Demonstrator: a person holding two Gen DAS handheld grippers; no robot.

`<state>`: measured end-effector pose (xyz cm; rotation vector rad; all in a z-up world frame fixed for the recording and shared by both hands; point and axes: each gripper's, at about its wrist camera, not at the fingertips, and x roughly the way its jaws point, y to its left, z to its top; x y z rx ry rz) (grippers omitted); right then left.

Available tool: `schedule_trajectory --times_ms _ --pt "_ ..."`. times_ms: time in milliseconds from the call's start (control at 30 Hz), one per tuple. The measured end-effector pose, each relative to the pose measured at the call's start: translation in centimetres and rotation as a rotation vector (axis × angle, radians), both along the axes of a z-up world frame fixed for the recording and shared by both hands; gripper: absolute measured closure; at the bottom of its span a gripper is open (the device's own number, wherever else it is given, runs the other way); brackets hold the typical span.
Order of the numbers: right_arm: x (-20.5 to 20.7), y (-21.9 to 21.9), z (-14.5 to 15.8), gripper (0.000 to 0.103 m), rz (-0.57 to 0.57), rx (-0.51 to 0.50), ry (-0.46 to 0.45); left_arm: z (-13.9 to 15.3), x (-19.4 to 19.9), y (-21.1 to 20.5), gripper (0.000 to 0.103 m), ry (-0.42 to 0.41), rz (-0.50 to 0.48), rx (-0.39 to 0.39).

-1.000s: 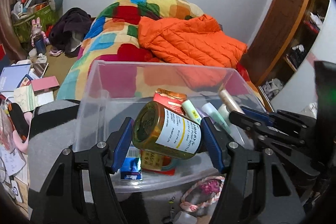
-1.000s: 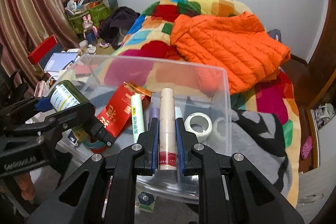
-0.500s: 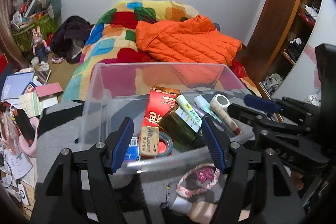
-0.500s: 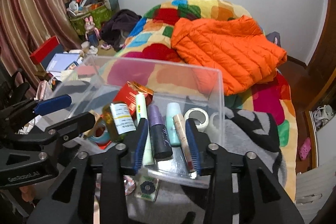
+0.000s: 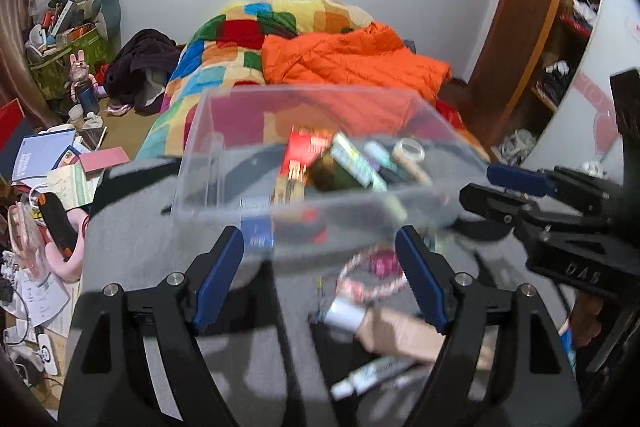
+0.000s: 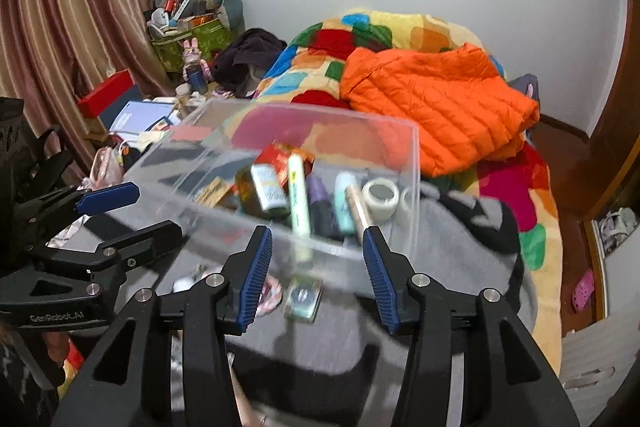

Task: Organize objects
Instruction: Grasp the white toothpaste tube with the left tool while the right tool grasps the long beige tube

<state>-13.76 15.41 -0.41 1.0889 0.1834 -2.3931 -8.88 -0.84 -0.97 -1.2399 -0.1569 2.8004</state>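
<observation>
A clear plastic bin [image 5: 192, 163] [image 6: 412, 163] stands on a grey blanket. In it lie an amber jar with a white label [image 6: 266, 193] [image 5: 332, 173], a beige tube [image 6: 358, 209], a red packet [image 6: 276, 157], a pale green tube [image 6: 299, 199], a purple bottle [image 6: 320, 203] and a tape roll [image 6: 380, 195]. My left gripper [image 5: 320, 267] hangs just short of the bin's near wall, jaws opening, nothing between them. My right gripper [image 6: 316, 263] is beside it, also opening and holding nothing. Both views are motion-blurred.
Loose on the blanket before the bin lie a pink braided ring [image 5: 372, 275], a white tube [image 5: 372, 375] and a small green packet [image 6: 302, 297]. Behind are a patchwork quilt [image 5: 224, 59] with an orange jacket [image 5: 352, 59], floor clutter at the left, wooden shelves [image 5: 560, 39] at the right.
The left gripper let go of the amber jar and the right let go of the beige tube; both now lie in the bin. Both grippers drew back from the bin with jaws wider.
</observation>
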Motion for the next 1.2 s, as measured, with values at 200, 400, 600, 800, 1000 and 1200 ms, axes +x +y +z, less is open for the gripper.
schedule_trajectory --times_ms 200,400,600,800,1000,1200 --pt "3.6 -0.1 -2.2 0.058 0.086 -0.016 -0.089 -3.0 3.0 -0.1 0.025 -0.086 -0.023 -0.014" --pt "6.3 -1.3 -4.6 0.057 0.184 0.014 -0.145 -5.1 5.2 -0.6 0.024 -0.127 -0.039 0.060" --pt "6.1 -0.8 -6.0 0.064 0.172 0.009 -0.181 -5.1 5.2 0.1 0.024 -0.126 -0.058 0.068" --pt "5.9 0.6 -5.6 0.082 0.154 0.019 -0.147 -5.0 4.7 1.9 0.024 -0.123 -0.122 0.042" --pt "5.7 2.5 -5.2 0.089 0.126 0.047 -0.131 -5.1 4.2 2.4 0.035 -0.105 -0.140 0.042" --pt "5.1 5.2 -5.1 0.090 0.071 0.066 -0.147 -5.3 4.6 1.6 0.072 -0.102 -0.086 -0.008"
